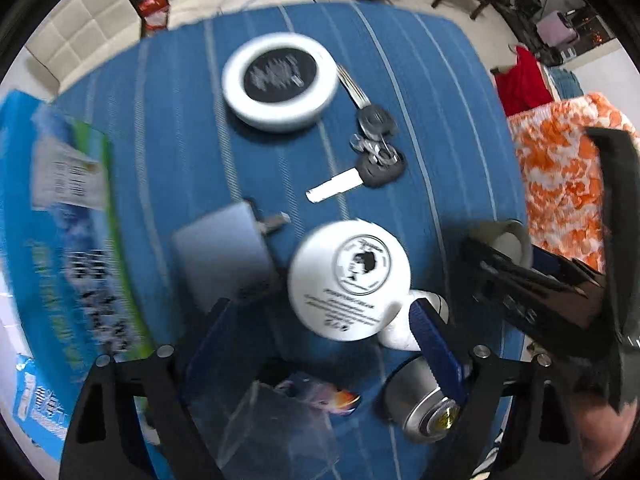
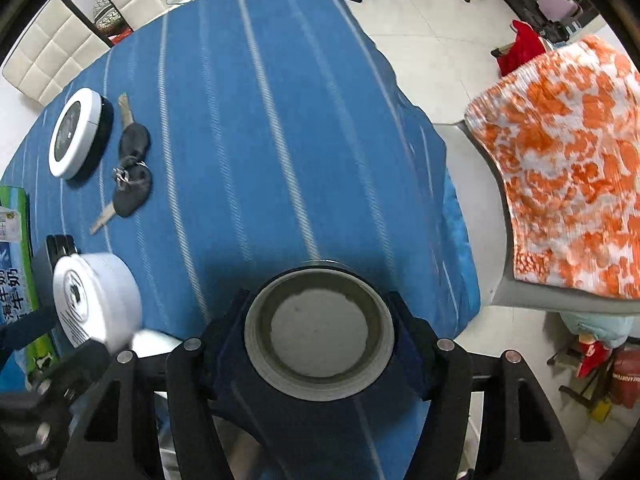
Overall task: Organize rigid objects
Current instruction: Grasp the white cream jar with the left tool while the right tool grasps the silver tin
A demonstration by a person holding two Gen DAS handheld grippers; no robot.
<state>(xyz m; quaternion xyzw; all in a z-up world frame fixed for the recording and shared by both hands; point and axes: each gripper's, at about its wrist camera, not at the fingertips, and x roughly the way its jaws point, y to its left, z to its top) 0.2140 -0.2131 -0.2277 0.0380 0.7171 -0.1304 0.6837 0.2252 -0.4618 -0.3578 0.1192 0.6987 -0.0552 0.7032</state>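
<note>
My right jaws [image 2: 318, 330] straddle a round grey cup [image 2: 319, 326] with a smooth rim, the dark pads at its sides; whether they press it I cannot tell. It stands near the surface's [image 2: 260, 120] right edge, on blue white-striped cloth. My left jaws [image 1: 320, 320] hang spread over a white round lid [image 1: 349, 279] with a printed emblem, touching nothing. Only the left view shows the grey charger [image 1: 224, 254], the metal cylinder [image 1: 420, 398] and a clear box [image 1: 276, 428]. Both show the white-rimmed disc [image 1: 280, 80] and the keys [image 1: 372, 148] toward the far edge. The stretch beyond the cup lies bare
</note>
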